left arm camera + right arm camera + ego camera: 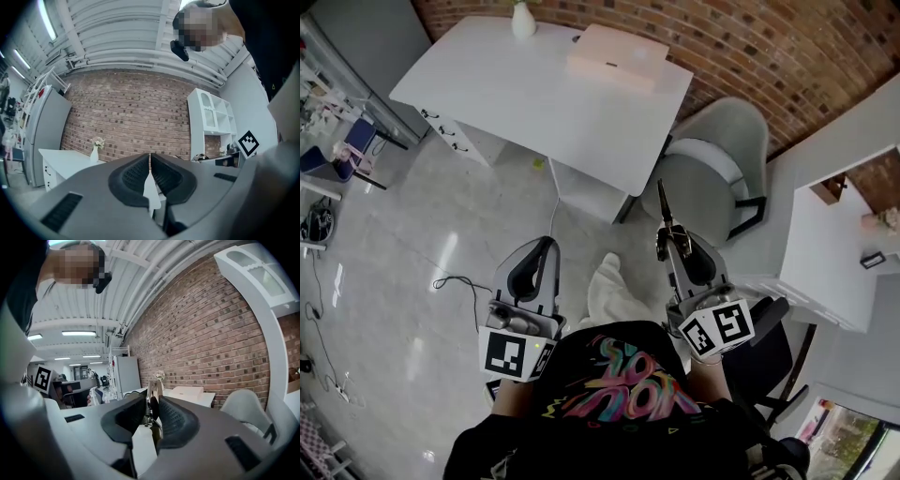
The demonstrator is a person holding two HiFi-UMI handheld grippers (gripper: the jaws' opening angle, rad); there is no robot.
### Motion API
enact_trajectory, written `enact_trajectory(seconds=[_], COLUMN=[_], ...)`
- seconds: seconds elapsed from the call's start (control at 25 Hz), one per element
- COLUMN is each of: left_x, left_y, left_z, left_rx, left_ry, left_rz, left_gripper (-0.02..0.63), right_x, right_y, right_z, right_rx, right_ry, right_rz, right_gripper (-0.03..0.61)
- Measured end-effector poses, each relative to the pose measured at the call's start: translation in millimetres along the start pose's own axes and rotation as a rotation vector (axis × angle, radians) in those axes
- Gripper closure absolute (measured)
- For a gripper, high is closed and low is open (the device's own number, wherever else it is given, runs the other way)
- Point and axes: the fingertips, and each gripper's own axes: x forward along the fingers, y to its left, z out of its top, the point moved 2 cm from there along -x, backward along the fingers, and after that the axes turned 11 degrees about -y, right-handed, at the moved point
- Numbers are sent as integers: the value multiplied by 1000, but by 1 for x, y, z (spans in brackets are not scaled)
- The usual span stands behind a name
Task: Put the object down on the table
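My right gripper (pixel 672 246) is shut on a slim metal hand tool (pixel 662 208) that looks like small pliers. The tool's tip sticks out past the jaws toward the white table (pixel 516 94). In the right gripper view the tool (pixel 153 389) stands upright between the ribbed pads of the right gripper (pixel 152 405). My left gripper (pixel 546 246) hangs at waist height, and in its own view the left gripper (pixel 150 161) has its pads touching with nothing between them. Both grippers are held over the floor, well short of the table.
On the white table sit a flat pale box (pixel 617 54) and a white vase (pixel 523 19). A grey chair (pixel 712 169) stands at the table's right corner. Another white desk (pixel 825 244) is at the right. A cable (pixel 455 281) lies on the floor.
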Motion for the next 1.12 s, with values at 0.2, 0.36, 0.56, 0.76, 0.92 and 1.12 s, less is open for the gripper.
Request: enact_trajectory(seconds=[0.2, 0.36, 0.56, 0.76, 0.92, 1.12], left_x=[77, 141, 207, 248, 271, 305], left_y=[16, 18, 15, 20, 28, 41], left_z=[-5, -11, -20, -32, -43, -57], left_rx=[-5, 0, 14, 12, 10, -10], left_ry=[-2, -3, -7, 3, 33, 58], left_rz=[-11, -49, -87, -96, -108, -146], left_gripper=[581, 581, 581, 581, 581, 581], right_x=[56, 88, 118, 144, 162, 187], right_y=[-48, -93, -143, -176, -191, -209], right_z=[16, 29, 33, 30, 23, 14], right_rx=[-1, 4, 11, 23, 48, 62], right_ry=[5, -17, -28, -24, -12, 7], right_rz=[4, -27, -45, -54, -67, -103], right_gripper=[468, 468, 468, 468, 468, 468])
